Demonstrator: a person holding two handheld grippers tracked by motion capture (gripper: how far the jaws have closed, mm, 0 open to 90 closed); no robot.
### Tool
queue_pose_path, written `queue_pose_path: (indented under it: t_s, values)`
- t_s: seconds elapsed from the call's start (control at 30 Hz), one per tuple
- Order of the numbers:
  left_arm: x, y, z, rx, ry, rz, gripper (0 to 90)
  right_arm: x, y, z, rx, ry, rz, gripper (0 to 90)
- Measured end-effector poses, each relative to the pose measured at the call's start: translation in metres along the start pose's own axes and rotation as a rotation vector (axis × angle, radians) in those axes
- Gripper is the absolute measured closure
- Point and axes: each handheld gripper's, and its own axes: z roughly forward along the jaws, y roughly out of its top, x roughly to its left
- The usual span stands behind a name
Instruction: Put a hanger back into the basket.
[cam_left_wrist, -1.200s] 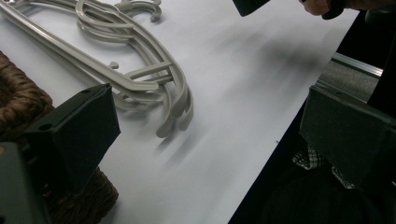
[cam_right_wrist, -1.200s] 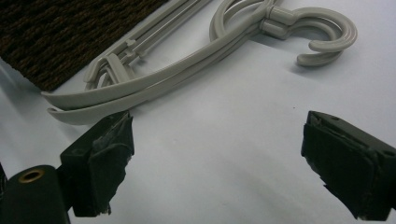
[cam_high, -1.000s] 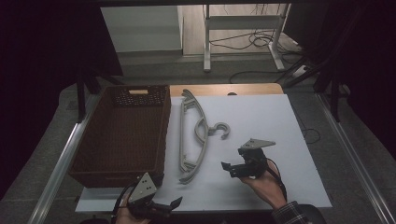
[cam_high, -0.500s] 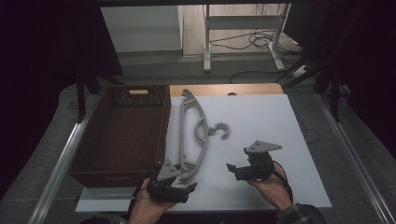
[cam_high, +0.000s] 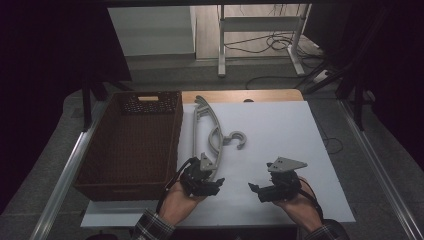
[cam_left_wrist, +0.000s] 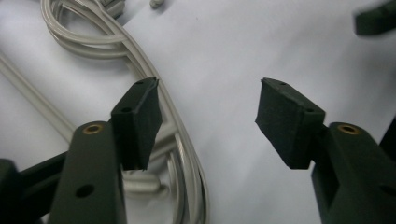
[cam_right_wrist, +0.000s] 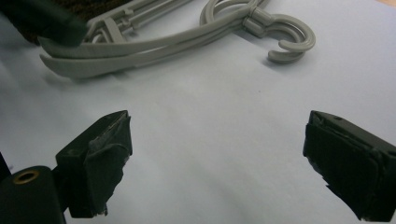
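Left gripper (cam_high: 216, 181) has slid up to the grey hanger's (cam_high: 215, 134) near end beside the basket (cam_high: 100, 165), jaws narrowing yet unclenched, seemingly straddling nothing, so I judge the grasp imminent.

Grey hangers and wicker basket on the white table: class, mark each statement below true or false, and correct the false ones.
1. The grey hangers lie inside the basket. False: they lie on the white table beside it.
2. The left gripper is at the hangers' near end. True.
3. The right gripper grips a hanger hook. False: its jaws are open over bare table.
4. The basket stands left of the hangers in the high view. True.
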Motion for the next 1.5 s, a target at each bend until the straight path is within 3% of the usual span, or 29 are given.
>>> queue_pose_path:
  t_s: [0.2, 0.43, 0.47, 0.53, 0.57, 0.6, 0.67, 0.73, 0.8, 1.1, 1.27, 1.5]
  values:
    - [0.010, 0.017, 0.016, 0.032, -0.056, -0.058, 44.1, -0.001, -0.004, -0.006, 0.001, 0.003, -0.004, 8.3]
    - [0.021, 0.047, 0.044, 0.184, 0.015, -0.101, 47.9, -0.010, -0.010, -0.017, -0.021, -0.002, 0.044, 8.3]
    - [0.021, 0.047, 0.044, 0.184, 0.015, -0.101, 48.8, -0.011, -0.011, -0.018, -0.021, -0.002, 0.049, 8.4]
    - [0.031, 0.057, 0.054, 0.236, 0.024, -0.143, 50.5, -0.014, -0.013, -0.018, -0.015, 0.005, 0.061, 8.3]
    - [0.031, 0.057, 0.054, 0.236, 0.024, -0.143, 51.3, -0.014, -0.013, -0.018, -0.015, 0.005, 0.061, 8.3]
    - [0.036, 0.064, 0.059, 0.278, 0.023, -0.166, 51.6, -0.014, -0.013, -0.016, -0.012, 0.009, 0.066, 8.4]
    - [0.038, 0.070, 0.065, 0.329, 0.043, -0.170, 54.6, -0.014, -0.013, -0.016, -0.003, 0.009, 0.059, 8.3]
    - [0.040, 0.073, 0.068, 0.353, 0.046, -0.172, 58.1, -0.013, -0.013, -0.015, 0.000, 0.009, 0.055, 8.3]
    - [0.047, 0.078, 0.077, 0.409, 0.052, -0.199, 62.3, -0.013, -0.013, -0.015, 0.002, 0.009, 0.046, 8.4]
    - [0.062, 0.080, 0.090, 0.462, 0.021, -0.287, 65.2, -0.014, -0.014, -0.013, 0.015, 0.009, 0.049, 8.4]
    - [0.061, 0.078, 0.097, 0.490, 0.017, -0.297, 64.7, -0.014, -0.014, -0.012, 0.023, 0.009, 0.046, 8.4]
    - [0.059, 0.079, 0.096, 0.501, 0.025, -0.300, 75.1, -0.015, -0.014, -0.012, 0.023, -0.005, 0.059, 8.3]
